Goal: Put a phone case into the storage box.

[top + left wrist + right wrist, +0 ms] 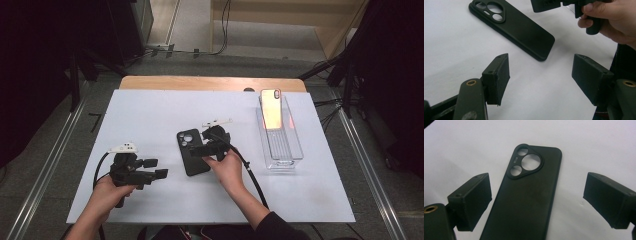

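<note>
A black phone case [191, 152] lies back-up on the white table, its camera cut-outs toward the far side. My right gripper [196, 148] hovers at the case's right edge. In the right gripper view its jaws stand apart on either side of the case [524, 202] without touching it, so the right gripper [536, 195] is open. My left gripper [157, 168] rests at the front left, open and with nothing in it. In the left gripper view the left gripper [541, 75] faces the case [516, 27], with the right gripper [549, 5] and its hand beyond.
A clear plastic bin [285, 150] stands at the right of the table. A gold-backed phone [272, 110] leans upright in its far end. The white table cover [150, 110] has bare room at the left and back. The right gripper's cable trails toward the front edge.
</note>
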The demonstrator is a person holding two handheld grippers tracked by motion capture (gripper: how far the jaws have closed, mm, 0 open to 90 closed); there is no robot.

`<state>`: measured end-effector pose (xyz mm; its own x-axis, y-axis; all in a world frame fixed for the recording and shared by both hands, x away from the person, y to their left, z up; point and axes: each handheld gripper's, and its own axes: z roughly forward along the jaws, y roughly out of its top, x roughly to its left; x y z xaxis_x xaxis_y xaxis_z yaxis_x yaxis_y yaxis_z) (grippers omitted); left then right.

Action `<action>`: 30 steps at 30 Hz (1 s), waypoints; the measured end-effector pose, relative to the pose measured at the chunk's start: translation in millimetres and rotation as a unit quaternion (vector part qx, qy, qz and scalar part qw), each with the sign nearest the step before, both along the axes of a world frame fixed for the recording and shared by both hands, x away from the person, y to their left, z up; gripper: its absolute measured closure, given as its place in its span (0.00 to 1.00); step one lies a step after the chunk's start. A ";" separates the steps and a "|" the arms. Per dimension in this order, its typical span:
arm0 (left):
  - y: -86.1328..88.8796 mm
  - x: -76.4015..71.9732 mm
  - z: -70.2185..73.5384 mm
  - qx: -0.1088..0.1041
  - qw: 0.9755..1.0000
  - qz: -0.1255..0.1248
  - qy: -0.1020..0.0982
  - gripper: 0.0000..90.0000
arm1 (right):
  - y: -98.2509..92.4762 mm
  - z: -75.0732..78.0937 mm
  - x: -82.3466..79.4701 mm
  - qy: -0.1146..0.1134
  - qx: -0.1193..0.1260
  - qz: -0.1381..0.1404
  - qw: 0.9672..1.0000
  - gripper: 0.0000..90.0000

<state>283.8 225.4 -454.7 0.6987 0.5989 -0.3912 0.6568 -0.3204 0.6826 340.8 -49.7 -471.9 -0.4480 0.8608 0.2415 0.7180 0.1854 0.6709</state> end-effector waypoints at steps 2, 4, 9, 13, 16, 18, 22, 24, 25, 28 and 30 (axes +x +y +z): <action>0.2 0.4 -0.4 0.001 1.000 0.000 0.002 0.35 | 2.4 -2.9 1.1 -0.005 0.003 -0.006 1.000 0.07; 0.1 0.7 -0.8 0.001 1.000 0.000 0.003 0.35 | 5.4 -5.6 2.2 -0.008 0.003 -0.014 1.000 0.07; 0.6 1.4 -0.6 0.000 1.000 0.001 0.003 0.35 | 12.7 -9.1 3.2 -0.015 -0.003 -0.027 1.000 0.07; 1.2 1.6 -0.5 0.001 1.000 0.002 0.006 0.35 | 15.5 -10.6 3.6 -0.021 -0.007 -0.044 0.999 0.07; 1.8 1.7 -0.5 -0.001 1.000 0.004 0.006 0.35 | 18.9 -9.9 3.5 -0.020 -0.001 -0.044 0.999 0.07; 2.0 1.7 -0.3 -0.001 1.000 0.004 0.006 0.35 | 23.2 -9.7 3.6 -0.019 -0.003 -0.043 0.999 0.07; 2.4 1.8 0.0 -0.001 1.000 0.005 0.006 0.35 | 29.9 -10.4 3.4 -0.020 -0.008 -0.043 0.999 0.07; 2.7 1.8 0.1 -0.001 1.000 0.005 0.006 0.35 | 32.8 -10.7 3.0 -0.021 -0.007 -0.041 0.999 0.07; 2.7 1.9 0.2 -0.001 1.000 0.005 0.007 0.35 | 34.0 -10.6 2.8 -0.021 -0.007 -0.040 0.999 0.07; 2.9 1.8 0.4 -0.002 1.000 0.006 0.007 0.35 | 36.4 -10.9 2.5 -0.022 -0.009 -0.036 0.999 0.07; 3.0 1.9 0.6 -0.002 1.000 0.006 0.007 0.35 | 37.2 -11.4 2.1 -0.023 -0.014 -0.036 0.999 0.07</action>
<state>285.6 228.4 -454.1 0.6865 0.6050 -0.4034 0.6697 -0.3100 0.6749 342.9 -12.5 -483.2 -0.3953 0.8968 0.1985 0.6988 0.1534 0.6987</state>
